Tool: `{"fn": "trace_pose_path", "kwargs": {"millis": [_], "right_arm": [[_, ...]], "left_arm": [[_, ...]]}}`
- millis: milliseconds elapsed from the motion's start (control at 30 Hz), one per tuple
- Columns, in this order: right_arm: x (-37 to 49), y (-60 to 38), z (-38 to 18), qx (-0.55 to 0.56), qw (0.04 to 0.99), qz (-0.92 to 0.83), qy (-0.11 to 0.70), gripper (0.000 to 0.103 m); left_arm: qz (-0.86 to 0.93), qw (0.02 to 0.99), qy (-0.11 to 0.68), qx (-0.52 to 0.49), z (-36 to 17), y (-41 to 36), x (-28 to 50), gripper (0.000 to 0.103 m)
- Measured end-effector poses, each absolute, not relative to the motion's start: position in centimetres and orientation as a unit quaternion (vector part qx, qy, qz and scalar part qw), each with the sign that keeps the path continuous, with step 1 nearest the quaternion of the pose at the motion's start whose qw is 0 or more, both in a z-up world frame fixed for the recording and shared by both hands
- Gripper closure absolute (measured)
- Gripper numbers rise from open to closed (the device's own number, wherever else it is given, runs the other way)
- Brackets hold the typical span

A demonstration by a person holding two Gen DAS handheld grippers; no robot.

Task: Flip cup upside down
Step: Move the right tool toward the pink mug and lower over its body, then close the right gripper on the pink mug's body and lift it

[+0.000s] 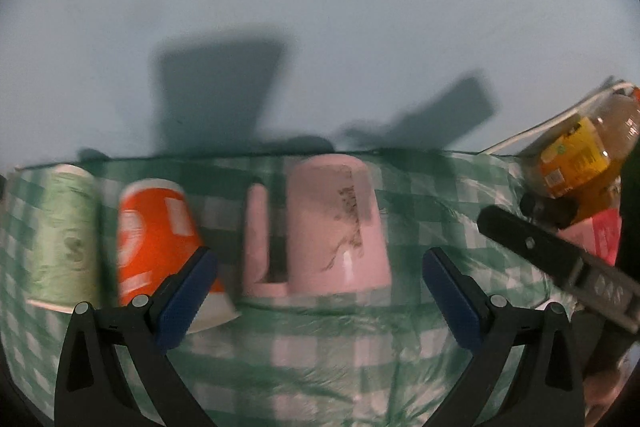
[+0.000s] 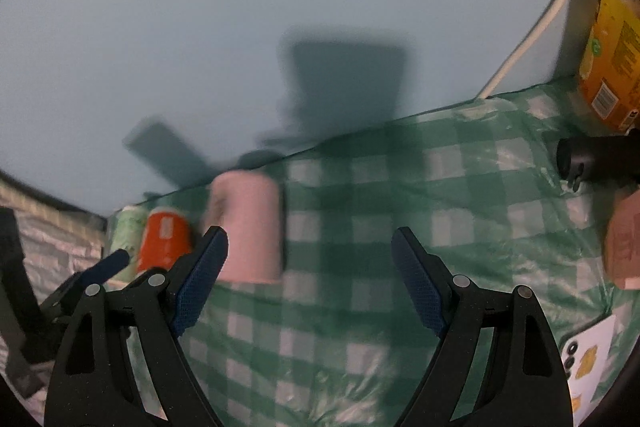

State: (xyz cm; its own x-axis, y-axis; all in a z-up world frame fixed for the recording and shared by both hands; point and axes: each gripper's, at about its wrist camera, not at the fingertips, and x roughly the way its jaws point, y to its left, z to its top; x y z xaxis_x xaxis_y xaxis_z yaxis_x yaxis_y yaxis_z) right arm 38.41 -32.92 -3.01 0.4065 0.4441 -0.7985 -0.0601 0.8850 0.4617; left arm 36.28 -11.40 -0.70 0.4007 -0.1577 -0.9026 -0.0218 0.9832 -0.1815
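A pink mug [image 1: 336, 227] stands upside down on the green checked cloth, handle to its left, straight ahead of my left gripper [image 1: 318, 297], which is open and empty a little short of it. An orange paper cup [image 1: 156, 243] and a green paper cup [image 1: 64, 235] stand upside down to its left. In the right wrist view the pink mug [image 2: 248, 227] is ahead and left of my right gripper [image 2: 310, 283], which is open and empty; the orange cup [image 2: 164, 243] and green cup [image 2: 128, 231] are beyond it.
A bottle of yellow drink [image 1: 584, 155] stands at the right by the wall, also in the right wrist view [image 2: 612, 51]. A pink packet [image 1: 600, 235], a black tube [image 2: 592, 159] and a white card [image 2: 588, 359] lie at the right. The right gripper's body [image 1: 560, 267] crosses the left view.
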Motion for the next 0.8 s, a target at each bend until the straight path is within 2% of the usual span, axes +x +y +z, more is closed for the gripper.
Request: {"fn": "trace_pose_path", "kwargs": {"millis": [400,667,800], "right_arm": [[41.3,-35.0,-5.3,0.203,0.807,0.124,0.540,0.019],[41.8,-35.6,-5.8,0.206,0.807,0.118,0.540,0.019],[41.7,-35.3,-6.2,0.203,0.806,0.123,0.542,0.019]], "left_arm": [[-0.041,0.817,0.571,-0.063,-3.5,-13.3,40.2,0.005],[-0.027,0.792,0.607,-0.054,-6.3,-14.2,42.4,0.028],[-0.033,0.789,0.612,-0.051,-6.8,-14.0,43.1,0.029]]}}
